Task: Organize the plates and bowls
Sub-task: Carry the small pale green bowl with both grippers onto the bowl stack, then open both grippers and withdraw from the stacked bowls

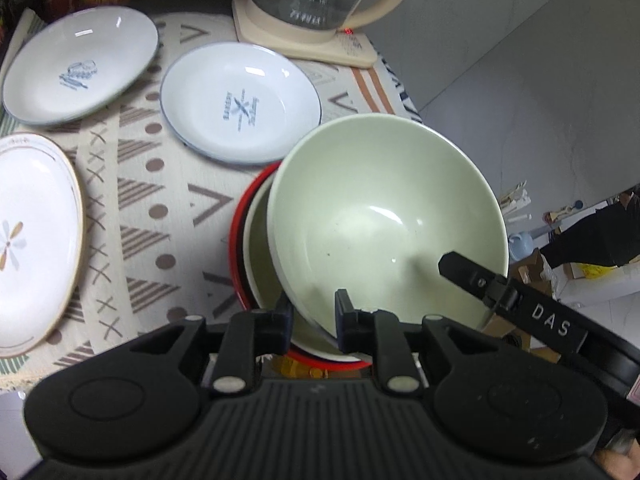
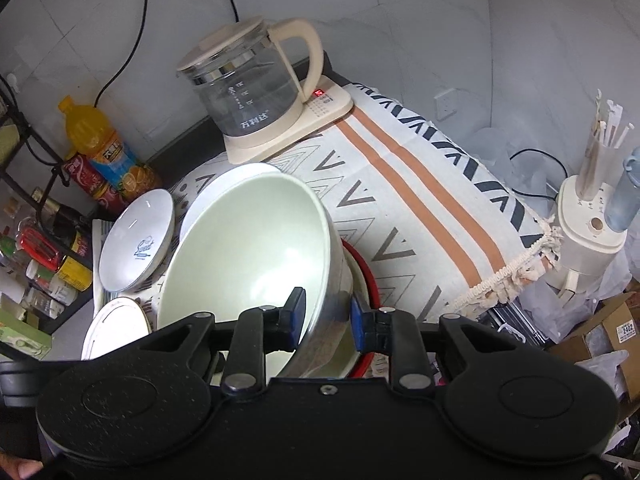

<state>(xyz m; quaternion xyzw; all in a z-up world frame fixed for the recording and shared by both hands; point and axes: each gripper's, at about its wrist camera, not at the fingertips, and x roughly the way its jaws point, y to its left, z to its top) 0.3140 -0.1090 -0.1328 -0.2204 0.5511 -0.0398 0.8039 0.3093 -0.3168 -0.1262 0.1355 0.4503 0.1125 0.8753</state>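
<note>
A patterned cloth (image 1: 132,184) is spread over the table, and everything else is set on it. A glass kettle (image 2: 256,96) on a cream base is seen at the far edge. 3 white plates are laid to the left: a plate with a blue print (image 1: 240,104), a second printed plate (image 1: 80,64) behind it, and a gold-rimmed plate (image 1: 36,240) nearest. A pale green bowl (image 1: 384,216) is tilted above a red-rimmed bowl (image 1: 240,240), inside which another pale bowl (image 1: 260,256) is nested. The green bowl's near rim is straddled by the left gripper (image 1: 313,316), though contact of the pads cannot be told. Its right wall is pinched by the right gripper (image 2: 328,316), narrowly parted.
</note>
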